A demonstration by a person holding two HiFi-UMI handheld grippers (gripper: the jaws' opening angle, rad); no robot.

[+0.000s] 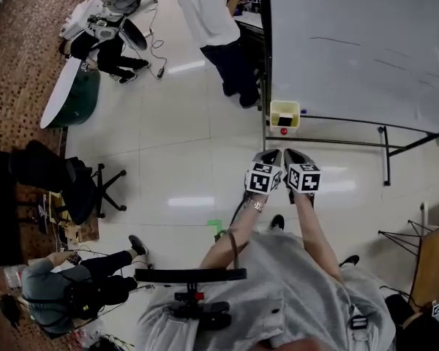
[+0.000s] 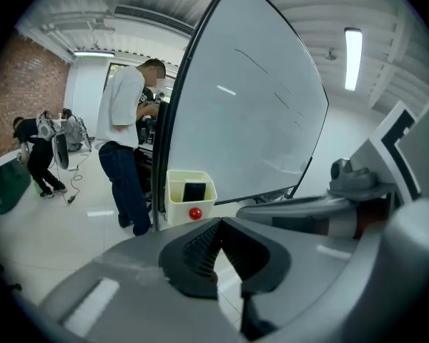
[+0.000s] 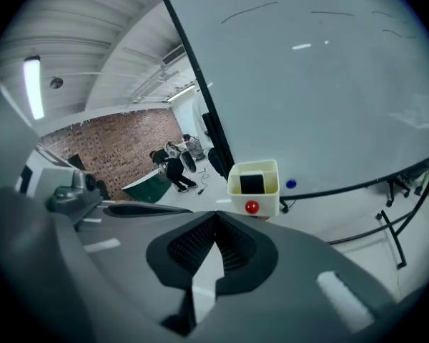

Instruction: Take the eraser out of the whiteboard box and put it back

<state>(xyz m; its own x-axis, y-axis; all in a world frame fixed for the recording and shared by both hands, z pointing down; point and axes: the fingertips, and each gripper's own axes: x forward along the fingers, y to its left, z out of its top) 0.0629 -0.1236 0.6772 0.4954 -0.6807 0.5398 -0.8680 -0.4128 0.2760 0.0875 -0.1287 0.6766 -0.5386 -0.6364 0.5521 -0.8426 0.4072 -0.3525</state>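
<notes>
**Both claws closed, eraser in its box**

The eraser [image 3: 252, 183] stands upright inside the pale whiteboard box [image 3: 269, 203], at the centre of the right gripper view, hung at the whiteboard [image 3: 329, 84] edge. The left claw [image 2: 220, 221] and right claw [image 3: 217, 216] are pinched closed and empty. They aim at the box but are well apart from it. Judgement: approach stage; one claw must open before reaching in.

Lab-like workroom: rolling whiteboard [image 1: 351, 42], brick wall [image 3: 118, 143], office chair [image 1: 67, 183], tiled floor [image 1: 183, 145]

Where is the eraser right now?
In the right gripper view, the dark eraser stands inside the pale yellow box at the lower left corner of the whiteboard, just above the box's red dot.
</notes>
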